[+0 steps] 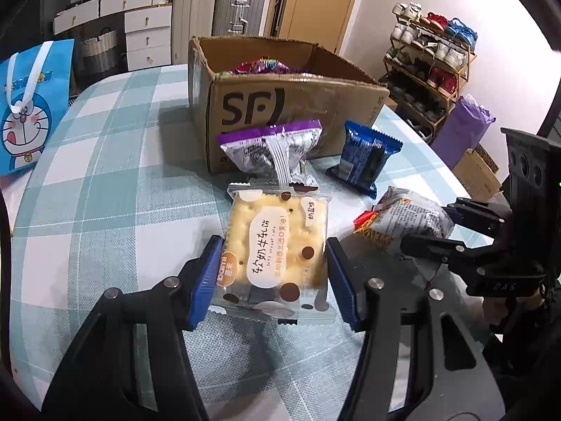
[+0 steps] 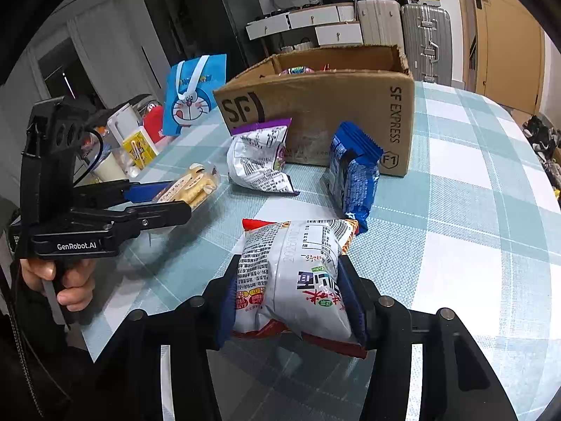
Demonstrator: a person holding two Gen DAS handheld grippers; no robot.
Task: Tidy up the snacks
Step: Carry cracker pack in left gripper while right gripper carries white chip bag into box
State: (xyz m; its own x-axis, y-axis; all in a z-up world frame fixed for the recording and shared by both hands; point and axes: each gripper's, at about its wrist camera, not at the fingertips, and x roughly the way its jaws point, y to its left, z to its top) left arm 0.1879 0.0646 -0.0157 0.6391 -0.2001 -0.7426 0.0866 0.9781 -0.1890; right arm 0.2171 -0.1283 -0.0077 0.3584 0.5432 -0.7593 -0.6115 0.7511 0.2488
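Between left claw (image 1: pixel 273 273) pads: clear-wrapped cracker packet (image 1: pixel 275 245), brown dots, lifted.

Snack packets outside the box: four, namely cracker pack (image 1: pixel 277 245), silver noodle bag (image 2: pixel 294 277), purple-edged bag (image 1: pixel 270 147), blue packet (image 1: pixel 364 158)
Cardboard box (image 1: pixel 308 105): one
My grippers: two

I can see only the tops of the wrappers inside the cardboard box (image 1: pixel 298 105); its walls hide the rest from me.

even indoor light, soft shadows, sharp focus, fisheye-bent dark corners
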